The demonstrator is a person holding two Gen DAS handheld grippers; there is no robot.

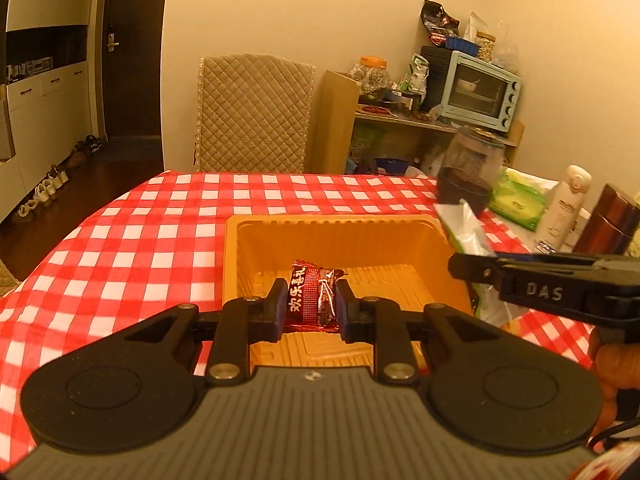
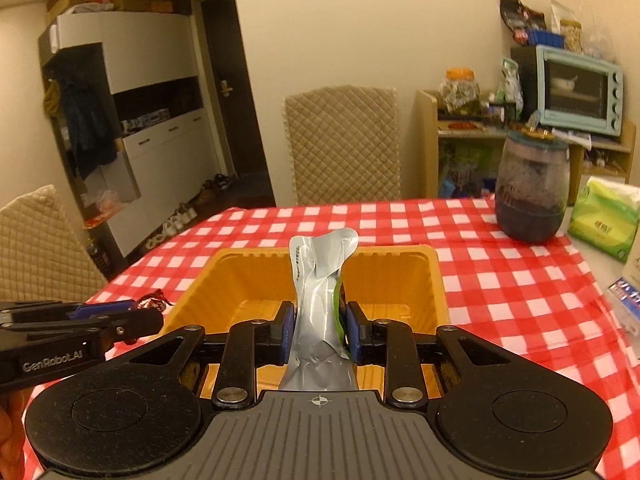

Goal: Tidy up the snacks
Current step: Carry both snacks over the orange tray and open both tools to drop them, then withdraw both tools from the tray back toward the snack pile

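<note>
Both claws carry a snack over the yellow tray (image 1: 236,256), which sits on the red-and-white checked tablecloth (image 1: 132,232), and the likely reason is plain: the tray is the collecting place, so each packet is brought above its open top before letting go. The left gripper (image 1: 311,304) is clamped on a small red packet (image 1: 314,294), its pads pressing the two long sides so the packet stands upright with its white lettering facing the camera; the wrapper is glossy, crinkled foil with a crimped end. The right gripper (image 2: 318,330) is clamped on a silver pouch (image 2: 320,304), pinched at its waist so the top flares out above the pads and sags a little to one side, which suggests a soft, part-empty bag; a strip of green print shows along its right edge. Seen from the left wrist, the pouch hangs at the tray's right rim, not yet inside. The tray looks like thin moulded plastic, with ribbed walls, rounded corners and a stepped floor, and it appears empty. Further back on the cloth stand a dark glass jar (image 2: 532,188) with a lid, smooth and rounded, and a soft green tissue pack (image 2: 604,220), both well apart from the tray.
</note>
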